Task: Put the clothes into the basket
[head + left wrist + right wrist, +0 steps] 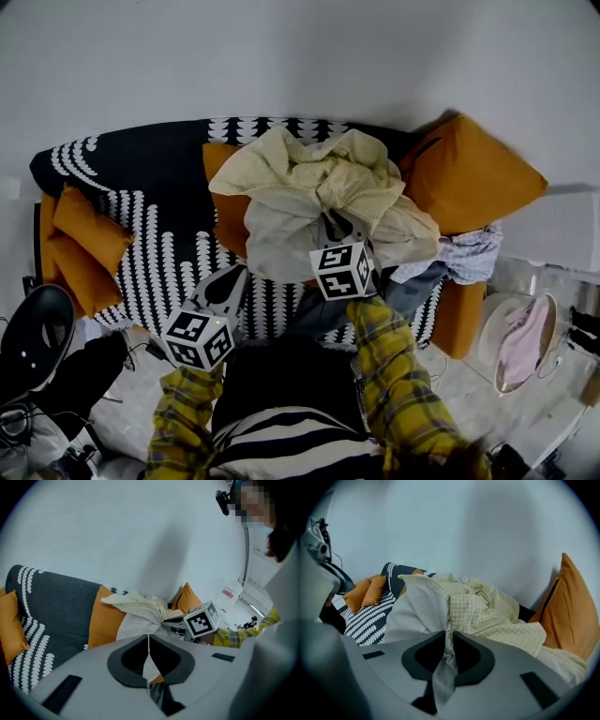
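A heap of clothes (319, 202) lies on the patterned sofa (159, 187): a cream checked garment (487, 611) on top of a pale grey-white garment (417, 613). My right gripper (333, 232) reaches into the front of the heap. Its jaws (449, 641) are shut on a fold of the grey-white garment, which hangs down between them. My left gripper (230, 281) hovers over the sofa seat to the left of the heap. It (148, 641) is shut with nothing in it. The white basket (489, 319) stands on the floor at the right, with a pink garment (525, 337) inside.
A large orange cushion (469, 178) leans at the sofa's right end and two small ones (84, 244) at its left. More clothes, pale blue (469, 253) and dark (417, 286), lie beside the heap. A black chair (33, 337) and cables are on the floor at left.
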`<state>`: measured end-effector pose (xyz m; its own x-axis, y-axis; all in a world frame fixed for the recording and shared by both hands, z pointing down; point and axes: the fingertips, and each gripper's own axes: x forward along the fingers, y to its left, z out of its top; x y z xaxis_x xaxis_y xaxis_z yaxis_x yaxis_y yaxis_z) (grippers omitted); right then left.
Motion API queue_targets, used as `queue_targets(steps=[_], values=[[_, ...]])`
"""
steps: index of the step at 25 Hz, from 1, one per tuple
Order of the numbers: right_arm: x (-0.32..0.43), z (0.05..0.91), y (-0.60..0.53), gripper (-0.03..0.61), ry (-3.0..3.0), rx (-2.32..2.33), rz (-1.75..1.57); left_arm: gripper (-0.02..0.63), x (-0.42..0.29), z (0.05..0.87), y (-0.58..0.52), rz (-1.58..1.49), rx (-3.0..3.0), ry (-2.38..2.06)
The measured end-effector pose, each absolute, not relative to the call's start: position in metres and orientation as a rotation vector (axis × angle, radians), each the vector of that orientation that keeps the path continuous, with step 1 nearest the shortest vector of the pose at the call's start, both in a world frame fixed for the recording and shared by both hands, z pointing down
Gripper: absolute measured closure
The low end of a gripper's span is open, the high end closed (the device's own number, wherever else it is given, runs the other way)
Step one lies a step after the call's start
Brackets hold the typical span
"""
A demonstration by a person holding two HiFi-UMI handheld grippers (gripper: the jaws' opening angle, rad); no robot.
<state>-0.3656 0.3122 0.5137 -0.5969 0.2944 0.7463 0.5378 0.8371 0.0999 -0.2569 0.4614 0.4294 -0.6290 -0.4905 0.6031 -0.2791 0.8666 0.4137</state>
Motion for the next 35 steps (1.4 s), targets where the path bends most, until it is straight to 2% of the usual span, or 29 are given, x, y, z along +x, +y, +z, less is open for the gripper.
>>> queue_targets(steps=[4,12,22,28,35], values=[[-0.359,0.500,0.311,0.525,-2.278,-0.588,-0.299,0.591,-0.250,0.419,0.464,-0.356,0.567,-2.304],[-0.325,0.445,0.309,0.529,-2.392,-0.541,-0.113,0.591,-0.241,0.395,0.467,-0.367,0.657,-2.344],[-0.310,0.342,0.283,0.532,-2.634,-0.387,0.161,0.591,-0.212,0.348,0.477,-0.341,0.736,-2.394],[-0.301,0.278,0.264,0.532,-2.765,-0.313,0.218,0.591,-0.212,0.330,0.476,-0.336,0.818,-2.411],[-0.258,0.216,0.264,0.532,-2.890,-0.241,0.201,0.591,-0.213,0.310,0.465,-0.329,0.985,-2.397]])
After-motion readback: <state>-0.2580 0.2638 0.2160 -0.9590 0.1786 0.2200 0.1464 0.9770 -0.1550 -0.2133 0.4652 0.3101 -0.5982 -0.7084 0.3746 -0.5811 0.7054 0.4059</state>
